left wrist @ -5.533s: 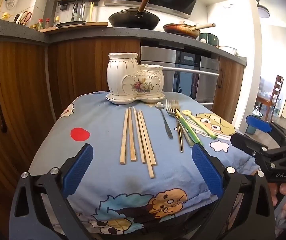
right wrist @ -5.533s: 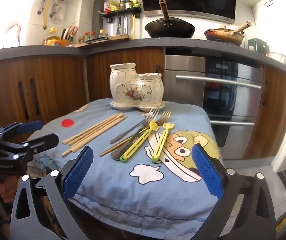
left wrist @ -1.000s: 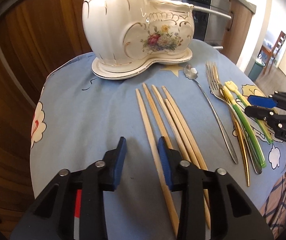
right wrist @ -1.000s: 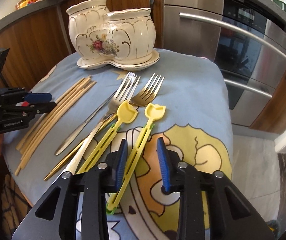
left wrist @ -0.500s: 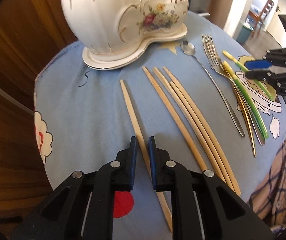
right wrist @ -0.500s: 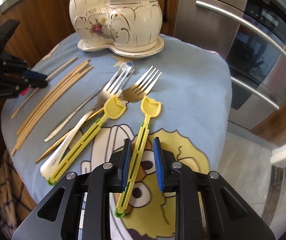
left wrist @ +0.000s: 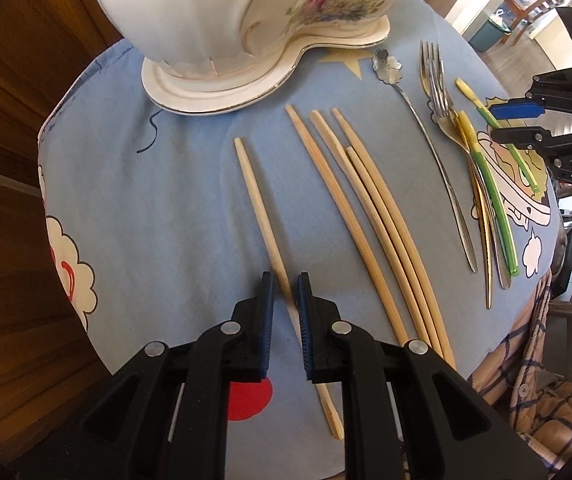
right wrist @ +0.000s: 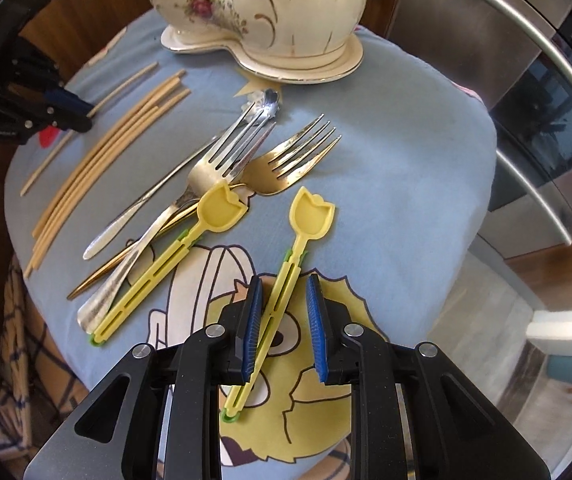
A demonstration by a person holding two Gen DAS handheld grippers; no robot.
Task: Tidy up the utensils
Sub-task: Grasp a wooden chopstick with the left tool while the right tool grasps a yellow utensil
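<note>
My left gripper (left wrist: 284, 280) points down at the blue cartoon cloth (left wrist: 146, 200) and is shut on one wooden chopstick (left wrist: 258, 200), which lies apart from three other chopsticks (left wrist: 365, 200). The white flowered ceramic holder (left wrist: 246, 12) stands just beyond. My right gripper (right wrist: 284, 284) is shut on the handle of a yellow tulip-headed spoon (right wrist: 311, 212), which runs slantwise between the blue pads. A second yellow spoon (right wrist: 222, 210), a silver fork (right wrist: 222, 156), a gold fork (right wrist: 293, 164) and a slim silver spoon (left wrist: 445, 184) lie between the two grippers.
The holder (right wrist: 270, 4) sits at the far edge of the cloth. A steel oven front (right wrist: 525, 80) stands to the right and wooden cabinet doors (left wrist: 6, 120) to the left. Checked fabric (left wrist: 545, 380) hangs under the cloth's near corner.
Both grippers have closed, the left on the leftmost chopstick and the right on the right-hand yellow spoon. Each piece has been drawn away from its neighbours. Both views have tipped downward and neared the holder.
</note>
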